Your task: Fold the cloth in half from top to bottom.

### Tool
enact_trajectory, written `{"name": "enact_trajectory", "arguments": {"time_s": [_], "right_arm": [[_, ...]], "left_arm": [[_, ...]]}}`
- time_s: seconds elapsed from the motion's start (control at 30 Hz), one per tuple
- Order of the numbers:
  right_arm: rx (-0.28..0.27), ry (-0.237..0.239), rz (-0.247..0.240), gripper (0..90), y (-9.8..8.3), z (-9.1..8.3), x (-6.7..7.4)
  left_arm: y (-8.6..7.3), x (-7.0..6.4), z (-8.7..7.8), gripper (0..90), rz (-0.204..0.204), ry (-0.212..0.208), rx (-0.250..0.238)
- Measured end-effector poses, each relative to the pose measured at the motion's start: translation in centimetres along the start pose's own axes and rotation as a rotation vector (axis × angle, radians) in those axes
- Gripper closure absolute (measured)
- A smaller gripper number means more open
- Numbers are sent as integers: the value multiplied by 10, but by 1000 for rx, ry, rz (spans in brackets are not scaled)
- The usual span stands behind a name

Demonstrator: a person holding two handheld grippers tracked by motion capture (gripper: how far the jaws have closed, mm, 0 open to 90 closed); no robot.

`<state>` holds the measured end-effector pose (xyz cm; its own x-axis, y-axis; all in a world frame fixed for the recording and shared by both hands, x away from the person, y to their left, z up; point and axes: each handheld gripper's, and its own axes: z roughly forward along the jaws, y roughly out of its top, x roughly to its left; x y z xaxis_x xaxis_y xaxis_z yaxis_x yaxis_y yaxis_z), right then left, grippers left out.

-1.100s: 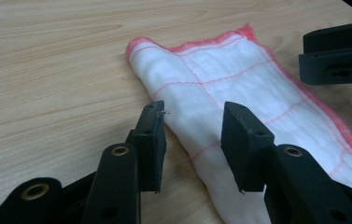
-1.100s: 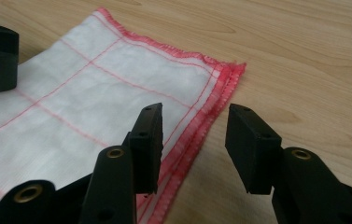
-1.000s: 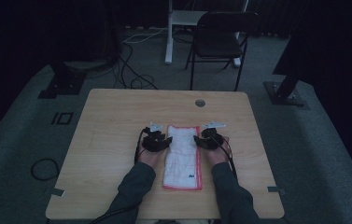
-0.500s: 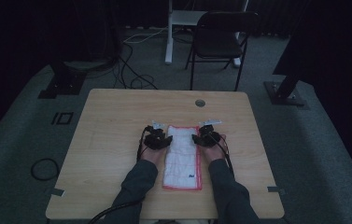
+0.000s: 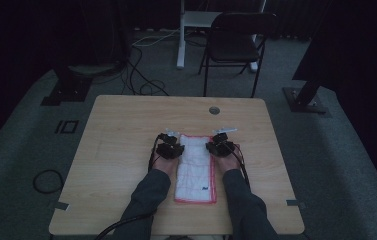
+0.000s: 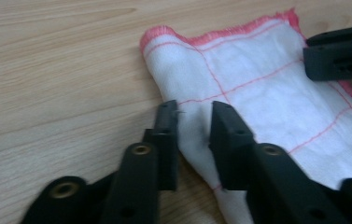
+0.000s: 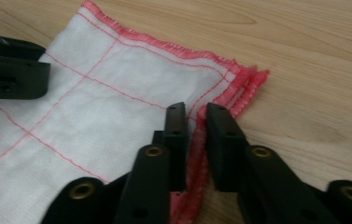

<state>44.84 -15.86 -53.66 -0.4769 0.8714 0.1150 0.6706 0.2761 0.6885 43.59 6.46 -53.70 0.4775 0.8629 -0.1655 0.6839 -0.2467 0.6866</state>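
A folded white cloth [image 5: 195, 167] with red edging lies on the table [image 5: 126, 130]. The left tongs [image 6: 194, 123] have just closed on its left edge, the right tongs [image 7: 196, 122] on its right hem, apparently pinching both.

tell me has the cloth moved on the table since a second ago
No. The cloth lies in the same spot below the table's round hole, far edge level with both grippers.

Black fingers [image 6: 164, 140], brass-ringed screws, grey sleeves [image 5: 146, 195]
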Motion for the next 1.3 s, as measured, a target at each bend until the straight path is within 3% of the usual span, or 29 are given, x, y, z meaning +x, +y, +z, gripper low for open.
{"name": "enact_trajectory", "arguments": {"time_s": [0.07,0.23,0.47,0.8,1.3], "right_arm": [[5,-1,-9,830,1,1,1],[-5,-10,-20,841,2,2,1],[-55,-14,-33,844,9,-7,2],[-107,-11,-51,844,16,-22,3],[-171,41,-115,842,0,-54,17]], "left_arm": [[1,1,1,832,0,-12,12],[4,1,1,863,-2,-13,19],[13,6,-8,869,-1,-28,-29],[24,2,-24,868,19,-55,-99],[4,-4,-59,866,48,-103,-165]]}}
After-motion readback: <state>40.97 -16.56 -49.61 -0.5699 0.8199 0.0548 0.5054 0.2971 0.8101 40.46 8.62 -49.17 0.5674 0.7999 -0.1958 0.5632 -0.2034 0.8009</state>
